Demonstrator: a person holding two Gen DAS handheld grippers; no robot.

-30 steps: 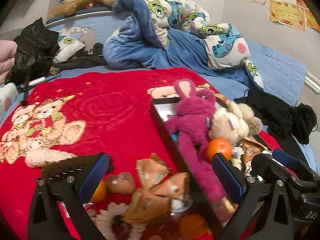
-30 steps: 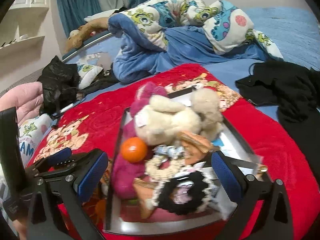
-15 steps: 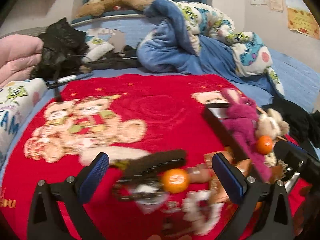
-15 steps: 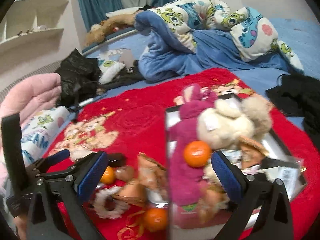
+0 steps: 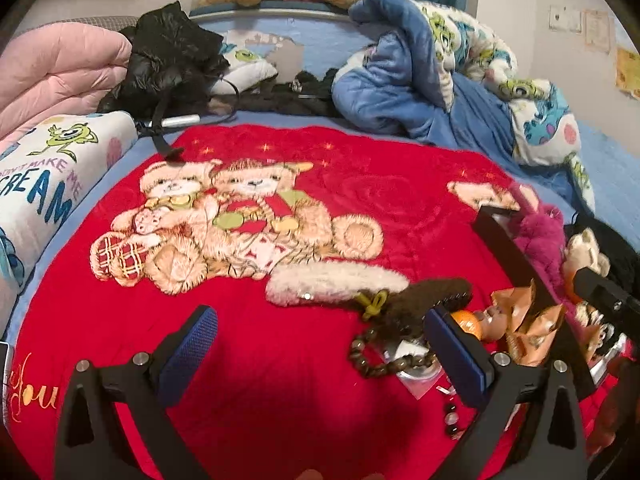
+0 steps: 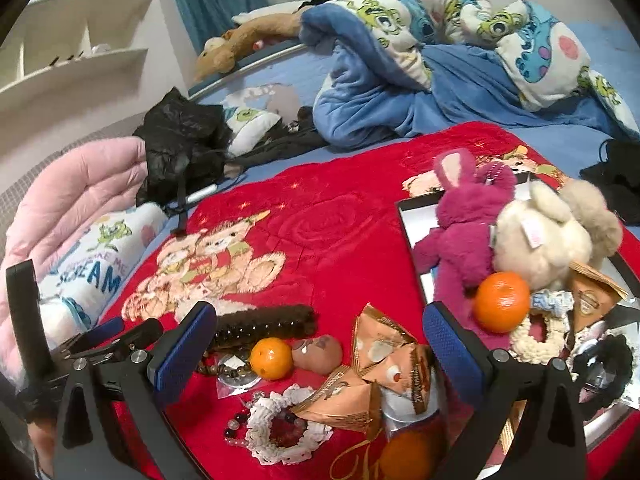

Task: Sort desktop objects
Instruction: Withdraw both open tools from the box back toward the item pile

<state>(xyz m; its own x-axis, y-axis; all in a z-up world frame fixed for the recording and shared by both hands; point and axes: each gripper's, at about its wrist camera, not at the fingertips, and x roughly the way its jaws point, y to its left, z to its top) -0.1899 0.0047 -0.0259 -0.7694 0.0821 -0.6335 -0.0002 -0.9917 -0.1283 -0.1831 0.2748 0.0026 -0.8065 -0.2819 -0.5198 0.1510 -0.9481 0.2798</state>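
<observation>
Hand-held grippers hovering wide apart and empty: left (image 5: 318,354), right (image 6: 320,346).
Loose items are lying crowded on the red blanket (image 6: 340,220) beside the tray (image 6: 412,236); closing on the small orange (image 6: 271,358) is risking snagging the bead bracelet (image 6: 218,369).

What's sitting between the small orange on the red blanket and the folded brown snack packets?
A brown potato-like lump, seen in the right wrist view between the small orange and the packets.

Bare red blanket (image 5: 280,360) left — clutter right

Plush red blanket (image 5: 304,360), glossy metal tray (image 6: 416,216)
</observation>
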